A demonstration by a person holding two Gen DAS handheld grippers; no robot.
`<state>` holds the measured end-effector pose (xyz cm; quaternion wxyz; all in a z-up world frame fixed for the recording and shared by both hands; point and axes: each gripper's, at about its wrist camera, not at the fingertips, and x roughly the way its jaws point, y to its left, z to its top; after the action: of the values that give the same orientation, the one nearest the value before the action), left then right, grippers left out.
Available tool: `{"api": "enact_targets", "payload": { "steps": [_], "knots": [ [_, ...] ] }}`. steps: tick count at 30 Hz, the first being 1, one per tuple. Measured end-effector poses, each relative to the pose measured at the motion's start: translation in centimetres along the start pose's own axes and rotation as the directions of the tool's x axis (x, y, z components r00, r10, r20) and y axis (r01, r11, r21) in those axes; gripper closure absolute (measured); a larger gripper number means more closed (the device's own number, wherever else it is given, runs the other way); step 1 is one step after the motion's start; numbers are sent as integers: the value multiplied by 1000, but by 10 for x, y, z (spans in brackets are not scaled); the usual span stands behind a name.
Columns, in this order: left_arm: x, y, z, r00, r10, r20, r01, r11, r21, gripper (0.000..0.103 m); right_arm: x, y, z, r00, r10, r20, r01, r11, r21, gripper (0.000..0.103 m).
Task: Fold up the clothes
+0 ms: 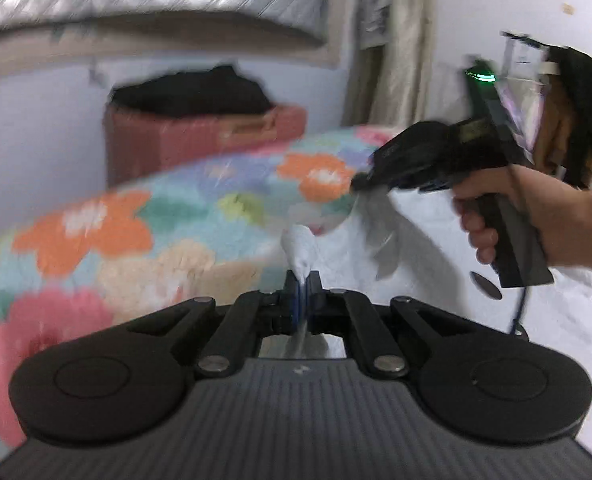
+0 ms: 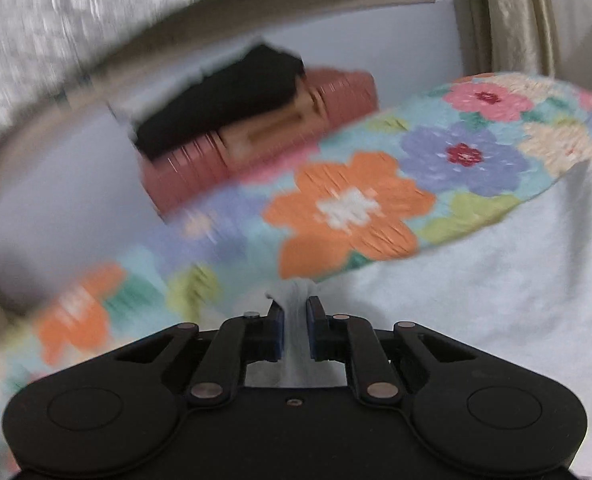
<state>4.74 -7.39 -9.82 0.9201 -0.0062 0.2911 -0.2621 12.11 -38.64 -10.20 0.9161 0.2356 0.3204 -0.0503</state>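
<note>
A white garment (image 1: 435, 248) lies on the flowered bedspread (image 1: 156, 220). My left gripper (image 1: 303, 280) is shut on a bunched edge of it, and the cloth sticks up in a peak between the blue pads. In the left wrist view a hand (image 1: 495, 208) holds my right gripper (image 1: 359, 186), with a pinch of the same white cloth hanging from its tip. In the right wrist view, a strip of the white garment (image 2: 475, 300) runs between the narrowly spaced pads of the right gripper (image 2: 294, 308). The flowered bedspread (image 2: 351, 208) lies beyond it.
A pink box (image 1: 200, 136) with folded black clothes (image 1: 192, 92) on top stands past the bed's far edge by the pale wall. A beige curtain (image 1: 399, 40) hangs at the back. Dark clothes (image 1: 583, 112) hang at the far right.
</note>
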Motion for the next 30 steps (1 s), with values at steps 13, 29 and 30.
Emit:
{"api": "enact_targets", "payload": {
  "steps": [13,29,30],
  "knots": [
    [34,47,-16,970,161,-181,-171,984,-42,96,-59,-34,10,992,-100,-78,110,983,144,57],
    [-5,-26,-2,963,-185,-194,195,980,33,48,-350,-192,-108,859,-462,-219,506,831,230,53],
    [-8,-35,-4,956,-203,-214,217,975,41,46,-362,-194,-115,858,-468,-212,509,830,228,49]
  ]
}}
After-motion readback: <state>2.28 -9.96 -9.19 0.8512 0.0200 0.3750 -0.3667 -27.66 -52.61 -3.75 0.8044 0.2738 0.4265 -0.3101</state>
